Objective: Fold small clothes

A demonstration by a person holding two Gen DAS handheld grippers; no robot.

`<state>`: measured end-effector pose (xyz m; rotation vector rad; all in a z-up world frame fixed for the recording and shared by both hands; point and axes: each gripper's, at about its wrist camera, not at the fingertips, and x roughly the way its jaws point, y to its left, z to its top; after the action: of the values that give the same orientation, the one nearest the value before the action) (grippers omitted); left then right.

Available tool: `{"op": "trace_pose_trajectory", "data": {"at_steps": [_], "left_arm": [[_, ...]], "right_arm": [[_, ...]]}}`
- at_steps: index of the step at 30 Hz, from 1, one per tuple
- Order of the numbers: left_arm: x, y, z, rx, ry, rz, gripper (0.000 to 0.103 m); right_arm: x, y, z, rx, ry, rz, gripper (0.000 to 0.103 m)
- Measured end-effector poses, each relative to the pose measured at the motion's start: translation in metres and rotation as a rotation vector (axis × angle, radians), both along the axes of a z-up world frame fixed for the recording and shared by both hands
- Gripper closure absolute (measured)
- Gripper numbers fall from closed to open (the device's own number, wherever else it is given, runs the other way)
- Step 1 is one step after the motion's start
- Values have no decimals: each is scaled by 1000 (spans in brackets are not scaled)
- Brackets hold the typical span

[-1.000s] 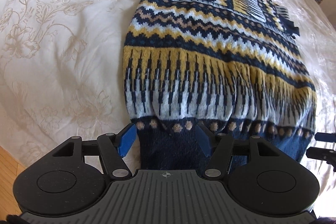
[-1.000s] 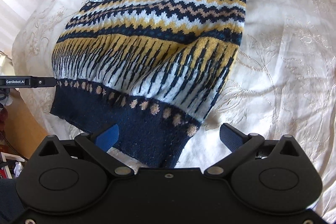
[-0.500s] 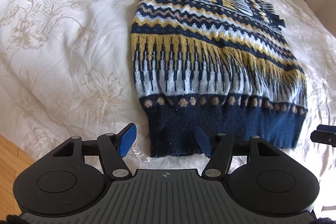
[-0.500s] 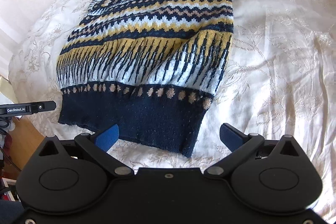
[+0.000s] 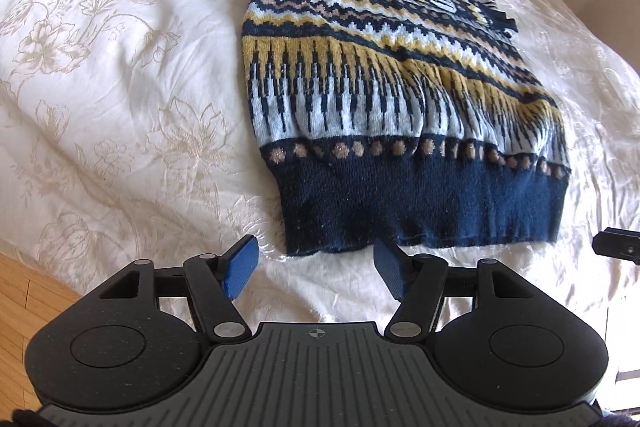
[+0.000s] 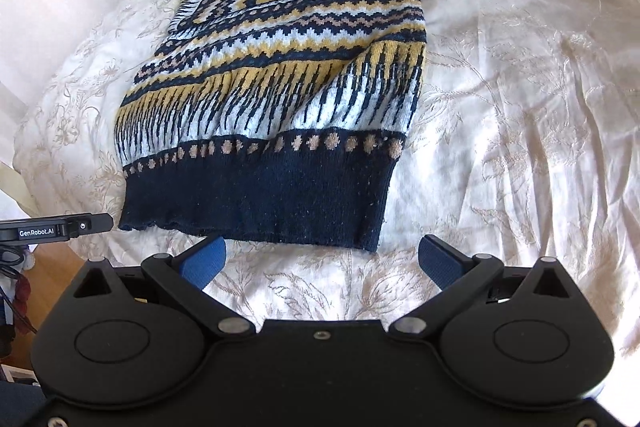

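The navy, yellow and white patterned knit sweater (image 5: 384,75) lies flat on the cream floral bedspread (image 5: 120,75), sleeves folded in. Left gripper (image 5: 316,269) and right gripper (image 6: 322,261) hover just short of its navy hem (image 6: 260,203), jaws wide open and empty. The next move looks like pinching both hem corners to fold upward.

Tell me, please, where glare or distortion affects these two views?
Left wrist view: sunlight washes out the bedspread at left, and fisheye bends the sweater. Right wrist view: glare bleaches the bedspread at right; the sweater stays sharp, its crease shadowed.
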<state>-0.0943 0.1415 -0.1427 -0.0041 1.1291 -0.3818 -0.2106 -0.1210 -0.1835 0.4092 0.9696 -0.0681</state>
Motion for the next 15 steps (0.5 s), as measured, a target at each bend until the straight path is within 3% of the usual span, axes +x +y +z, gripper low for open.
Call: {"op": "trace_pose_trajectory", "data": {"at_steps": [9, 15], "left_arm": [[10, 4, -8, -20, 4, 33, 37], [26, -9, -19, 8, 14, 9, 37]], "right_arm": [[2, 6, -4, 8, 3, 0, 1], [16, -2, -11, 20, 16, -8, 1]]}}
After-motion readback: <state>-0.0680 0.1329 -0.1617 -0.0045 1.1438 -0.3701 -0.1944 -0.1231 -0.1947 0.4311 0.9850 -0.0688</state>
